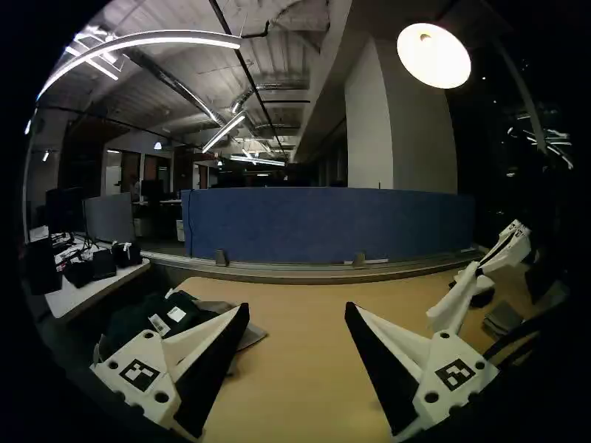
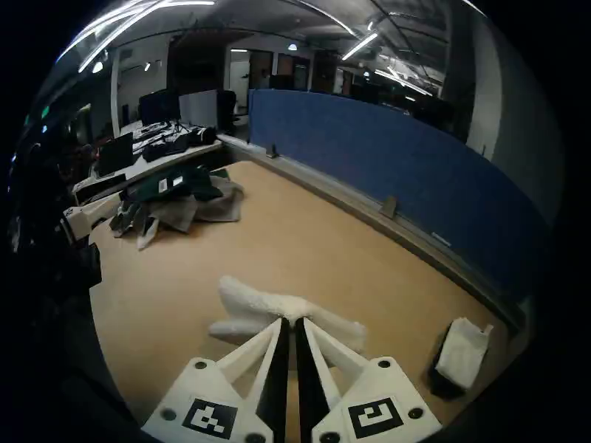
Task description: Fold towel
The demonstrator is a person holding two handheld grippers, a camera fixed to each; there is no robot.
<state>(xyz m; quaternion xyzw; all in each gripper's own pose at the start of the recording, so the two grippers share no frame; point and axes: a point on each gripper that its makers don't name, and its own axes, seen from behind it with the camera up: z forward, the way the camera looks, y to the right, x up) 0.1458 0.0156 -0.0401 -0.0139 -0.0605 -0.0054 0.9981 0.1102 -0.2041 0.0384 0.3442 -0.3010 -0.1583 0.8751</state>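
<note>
Right up front, the right gripper point(image 2: 293, 325) has its jaws pinched together on a raised ridge of the white towel point(image 2: 251, 299), gripping it near the middle of the bunch. That towel sits on the bare wooden worktop point(image 2: 310, 236) just ahead of the gripper, all scrunched up, with one floppy end pointing off toward the far left and the other spilling out to the right. From the left gripper view the pinched part looks pulled up off the wood a bit, with the rest trailing down. The left gripper point(image 1: 295, 347) is hanging over open worktop with its jaws spread wide and nothing between them, well apart from the towel. Off at the far corner there's a heap of dark green and grey clothes point(image 2: 177, 196), and a small white packet point(image 2: 462, 354) sits near the blue partition point(image 2: 414, 162), neither of them involved. Honestly, I'd say the fold has barely started: no flat layers, no lined-up edges, no crease I can spot. What's left is pretty much everything: get it spread out flat, have the free gripper grab a second corner, then bring one side over the other and tidy it up.
</note>
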